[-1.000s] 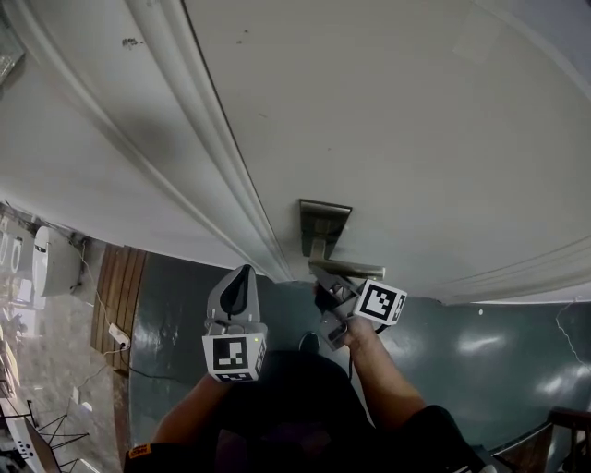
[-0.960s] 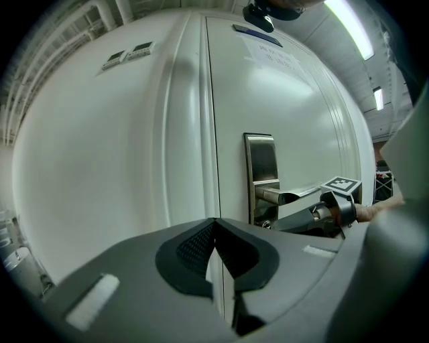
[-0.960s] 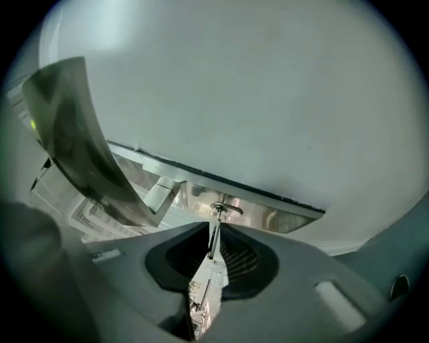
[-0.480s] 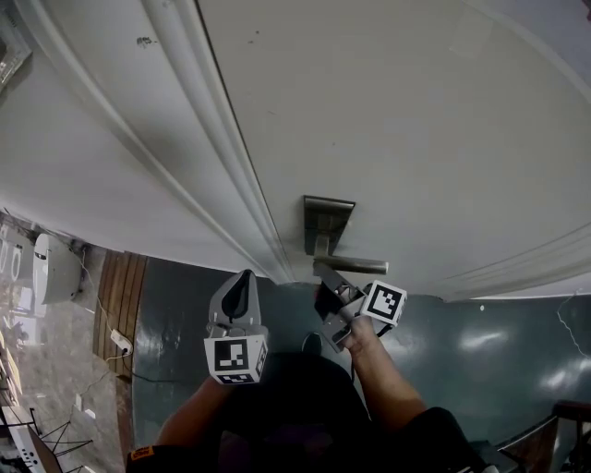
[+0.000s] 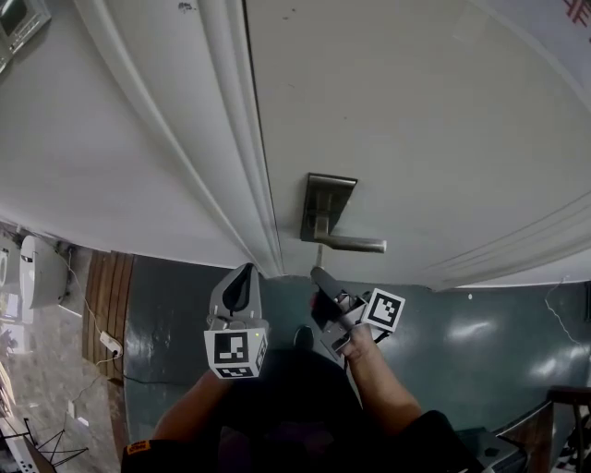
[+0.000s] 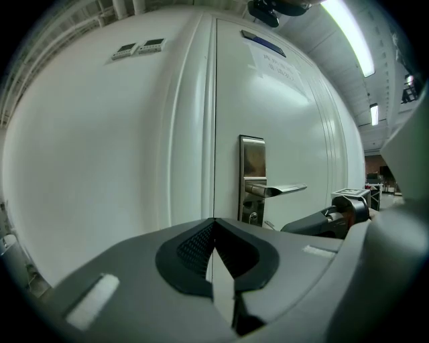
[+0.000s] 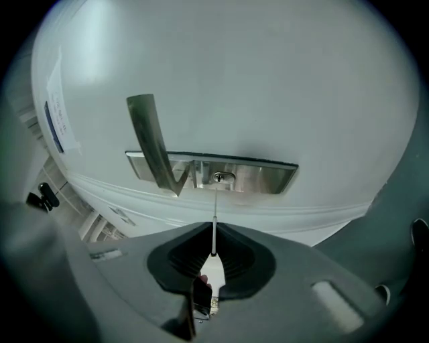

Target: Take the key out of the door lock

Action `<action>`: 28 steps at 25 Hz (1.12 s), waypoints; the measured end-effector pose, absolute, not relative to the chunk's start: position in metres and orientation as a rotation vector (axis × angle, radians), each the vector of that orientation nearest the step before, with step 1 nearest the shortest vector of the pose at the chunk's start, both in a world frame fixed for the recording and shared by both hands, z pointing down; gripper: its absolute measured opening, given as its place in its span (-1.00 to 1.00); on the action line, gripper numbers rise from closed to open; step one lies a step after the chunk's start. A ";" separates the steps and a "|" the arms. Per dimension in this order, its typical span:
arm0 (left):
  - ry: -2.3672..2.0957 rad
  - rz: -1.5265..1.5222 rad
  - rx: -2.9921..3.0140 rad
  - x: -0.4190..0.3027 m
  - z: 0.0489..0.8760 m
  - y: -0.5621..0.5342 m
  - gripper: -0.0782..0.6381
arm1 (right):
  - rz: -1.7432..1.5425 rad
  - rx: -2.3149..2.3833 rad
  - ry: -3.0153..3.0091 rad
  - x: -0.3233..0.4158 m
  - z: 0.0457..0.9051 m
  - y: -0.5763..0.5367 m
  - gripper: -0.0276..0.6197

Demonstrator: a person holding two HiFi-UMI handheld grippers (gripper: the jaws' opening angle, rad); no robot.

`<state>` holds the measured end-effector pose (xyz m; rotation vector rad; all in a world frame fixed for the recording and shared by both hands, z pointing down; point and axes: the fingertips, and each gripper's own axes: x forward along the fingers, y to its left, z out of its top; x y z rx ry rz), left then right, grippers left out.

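The brushed-metal lock plate with its lever handle sits on the white door. My right gripper hangs just below the plate, its jaws closing on the key. In the right gripper view the key's thin blade sticks out of the gripper toward the keyhole, its tip a short way clear of it. My left gripper is shut and holds nothing, left of the right one and away from the door. It faces the plate.
The door frame moulding runs left of the lock, with white wall beyond. Below lie green floor, wooden planks and a cable with a socket. A panel hangs on the wall at top left.
My right gripper has drawn back from the lock plate with the key, which now shows free of the keyhole. The left gripper has stayed in place.
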<state>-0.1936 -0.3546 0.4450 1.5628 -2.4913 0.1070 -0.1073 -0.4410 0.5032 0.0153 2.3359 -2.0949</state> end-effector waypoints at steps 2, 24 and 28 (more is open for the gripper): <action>-2.474 0.101 1.589 -0.189 0.445 -0.353 -0.73 | -2.061 0.008 2.354 -0.101 0.496 -0.435 -0.87; -2.252 0.032 1.956 -0.159 0.419 -0.224 -0.73 | -1.168 -0.675 2.945 -0.051 0.451 -0.274 -0.86; -2.172 0.027 2.022 -0.147 0.423 -0.189 -0.73 | -0.953 -0.937 2.967 -0.032 0.446 -0.244 -0.86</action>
